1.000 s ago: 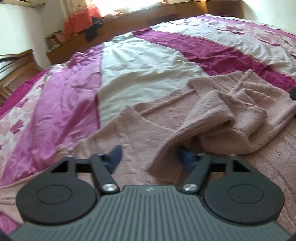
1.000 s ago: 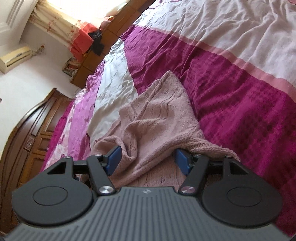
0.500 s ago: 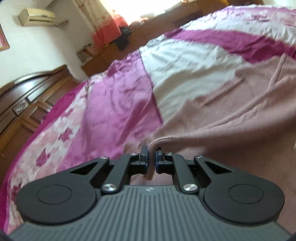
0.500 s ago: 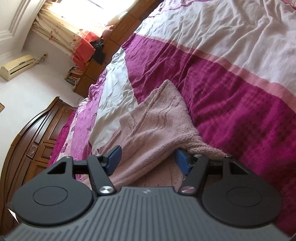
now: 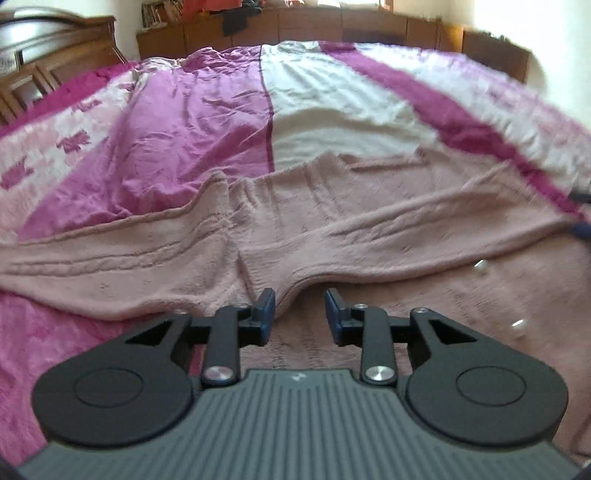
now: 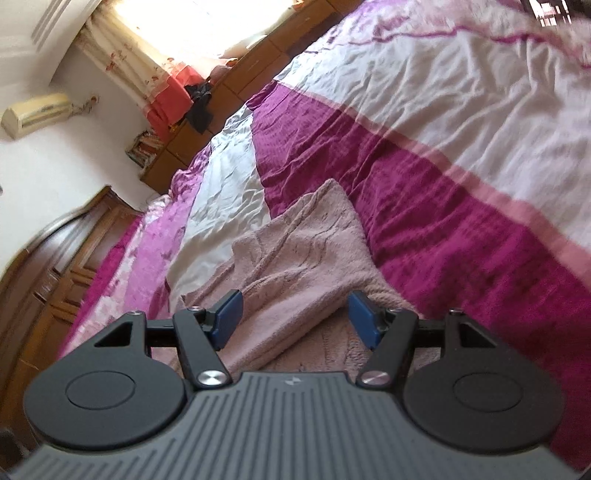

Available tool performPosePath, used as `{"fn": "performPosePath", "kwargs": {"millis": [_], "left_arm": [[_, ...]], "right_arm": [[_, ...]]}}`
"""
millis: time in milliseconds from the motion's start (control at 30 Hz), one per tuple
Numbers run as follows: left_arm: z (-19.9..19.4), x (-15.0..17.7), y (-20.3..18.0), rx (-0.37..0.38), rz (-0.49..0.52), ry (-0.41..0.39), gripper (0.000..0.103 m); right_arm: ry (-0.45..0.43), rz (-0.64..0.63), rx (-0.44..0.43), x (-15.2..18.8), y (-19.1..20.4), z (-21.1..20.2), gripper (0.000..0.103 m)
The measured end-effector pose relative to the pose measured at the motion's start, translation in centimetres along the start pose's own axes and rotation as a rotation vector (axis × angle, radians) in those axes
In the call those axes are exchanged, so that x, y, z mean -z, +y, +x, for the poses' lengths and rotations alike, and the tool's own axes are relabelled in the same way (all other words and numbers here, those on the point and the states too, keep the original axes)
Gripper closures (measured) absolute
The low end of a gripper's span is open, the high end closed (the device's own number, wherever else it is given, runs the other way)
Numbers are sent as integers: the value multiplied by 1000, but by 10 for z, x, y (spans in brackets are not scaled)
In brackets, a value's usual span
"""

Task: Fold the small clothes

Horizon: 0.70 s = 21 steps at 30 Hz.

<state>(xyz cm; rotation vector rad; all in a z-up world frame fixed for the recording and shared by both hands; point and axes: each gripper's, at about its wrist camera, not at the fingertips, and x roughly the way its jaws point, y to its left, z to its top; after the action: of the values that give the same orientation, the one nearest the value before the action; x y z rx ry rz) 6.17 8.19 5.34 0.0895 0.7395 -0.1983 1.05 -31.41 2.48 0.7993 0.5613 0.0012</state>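
Observation:
A pale pink knitted garment (image 5: 332,229) lies spread across the bed, one sleeve stretched out to the left and a folded-over flap across the middle. My left gripper (image 5: 299,312) is open just in front of the flap's lower edge, nothing between its blue pads. In the right wrist view the same pink garment (image 6: 306,254) runs away from me in a folded strip. My right gripper (image 6: 295,314) is open, its fingers standing on either side of that strip without pinching it. The right gripper's blue tip shows at the far right edge of the left wrist view.
The bed cover (image 5: 177,122) has pink, magenta and white stripes. A wooden headboard (image 5: 55,40) is at the left, a low wooden cabinet (image 5: 332,26) along the far wall. Small clear buttons (image 5: 480,266) sit on the garment at the right.
My left gripper was open, shut on the garment's edge half a second ago, pulled it leftward, and has now let go. The sleeve lies spread out. The right gripper stayed open.

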Motion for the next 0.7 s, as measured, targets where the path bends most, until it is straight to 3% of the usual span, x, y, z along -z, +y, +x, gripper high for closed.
{"fn": "performPosePath", "kwargs": {"millis": [167,300,433,700], "left_arm": [[-1,-14,12,44,-90,-44,63],[29,-24,24,-3,-146,-20,63],[59,-24,34,-98,-179,37,63],[71,-16,41,-87,-252,41,63]], "right_arm": [[-36,-86,16,-6,12,-14,32],[-47,-155,36,-24,20,-7,32],[-40,-236,87,-49,25,25,32],[54,-372,123,-70,33,113,33]]}}
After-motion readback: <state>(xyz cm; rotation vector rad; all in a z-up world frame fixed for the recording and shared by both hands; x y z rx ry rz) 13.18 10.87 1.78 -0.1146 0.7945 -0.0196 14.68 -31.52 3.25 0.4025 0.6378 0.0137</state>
